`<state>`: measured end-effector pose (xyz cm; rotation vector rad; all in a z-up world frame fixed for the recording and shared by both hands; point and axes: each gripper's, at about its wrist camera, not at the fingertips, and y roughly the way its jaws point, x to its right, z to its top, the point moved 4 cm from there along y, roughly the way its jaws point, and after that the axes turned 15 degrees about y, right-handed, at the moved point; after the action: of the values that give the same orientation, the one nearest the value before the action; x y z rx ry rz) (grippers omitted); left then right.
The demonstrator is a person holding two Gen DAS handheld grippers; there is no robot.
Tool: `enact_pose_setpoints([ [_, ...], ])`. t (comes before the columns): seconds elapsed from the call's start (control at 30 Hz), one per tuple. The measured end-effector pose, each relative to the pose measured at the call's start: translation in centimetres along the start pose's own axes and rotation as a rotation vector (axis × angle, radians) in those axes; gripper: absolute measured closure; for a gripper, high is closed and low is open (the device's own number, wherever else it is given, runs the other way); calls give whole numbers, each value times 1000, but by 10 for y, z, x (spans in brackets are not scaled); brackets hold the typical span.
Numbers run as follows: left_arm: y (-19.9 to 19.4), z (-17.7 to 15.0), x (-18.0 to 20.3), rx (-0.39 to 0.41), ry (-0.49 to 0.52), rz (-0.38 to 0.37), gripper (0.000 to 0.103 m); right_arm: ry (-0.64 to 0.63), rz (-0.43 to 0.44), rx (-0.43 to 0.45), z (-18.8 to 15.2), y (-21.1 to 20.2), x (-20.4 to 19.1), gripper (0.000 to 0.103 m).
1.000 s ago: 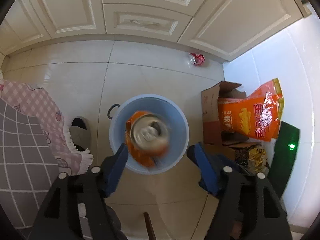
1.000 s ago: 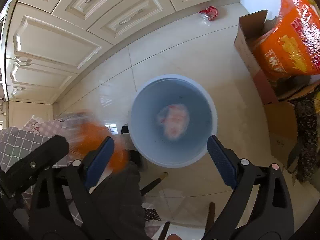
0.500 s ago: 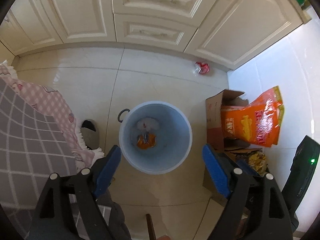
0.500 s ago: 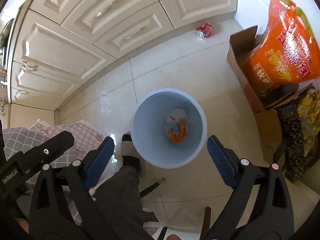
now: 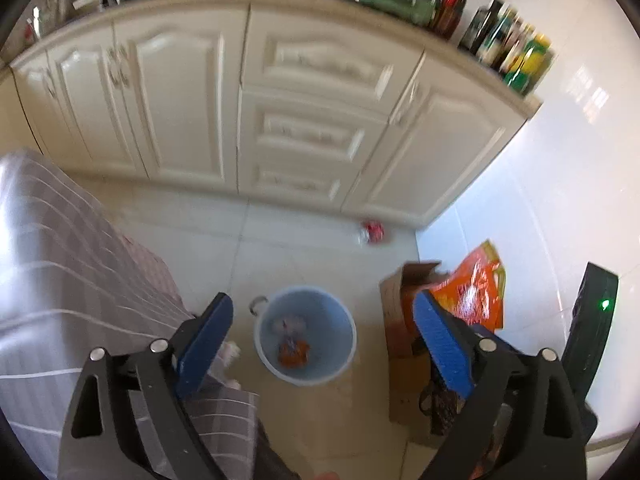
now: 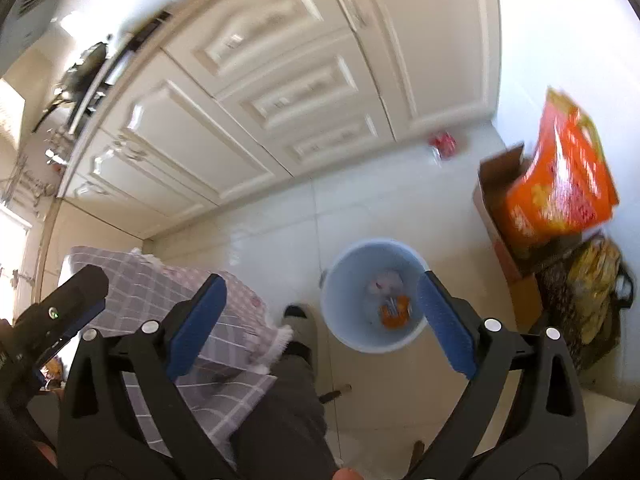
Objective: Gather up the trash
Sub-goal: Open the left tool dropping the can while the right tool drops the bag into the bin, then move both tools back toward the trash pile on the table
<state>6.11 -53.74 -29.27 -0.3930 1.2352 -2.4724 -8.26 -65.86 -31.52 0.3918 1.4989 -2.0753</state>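
Left tool [image 5: 320, 320] has just been opening, now wide, empty; right tool [image 6: 320, 300] wide, empty. Orange can [image 5: 294, 352] sits in blue bin [image 5: 344, 308]. Next I go for red trash [image 5: 373, 232], far by cabinets [image 5: 304, 120].

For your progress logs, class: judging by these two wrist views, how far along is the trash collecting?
Done: an orange can and a pale wrapper lie in the blue bin. In hand: nothing; the left tongs and right tongs are both open and empty. Left: the red crumpled bottle on the floor by the cabinets.
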Motion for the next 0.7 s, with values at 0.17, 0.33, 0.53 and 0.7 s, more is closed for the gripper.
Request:
enact_pose_setpoints([
  [0.17, -68, -1, -25, 114, -4, 56, 10, -85, 65, 63, -8, -44, -52, 7],
  [0.33, -140, -5, -55, 225, 0, 156, 8, -181, 142, 103, -28, -80, -105, 6],
  [0.53, -214, -23, -92, 336, -26, 264, 5, -284, 230, 131, -58, -111, -164, 6],
  [0.7, -265, -49, -123, 407, -64, 341, 5, -383, 309, 122, -92, -128, -215, 6],
])
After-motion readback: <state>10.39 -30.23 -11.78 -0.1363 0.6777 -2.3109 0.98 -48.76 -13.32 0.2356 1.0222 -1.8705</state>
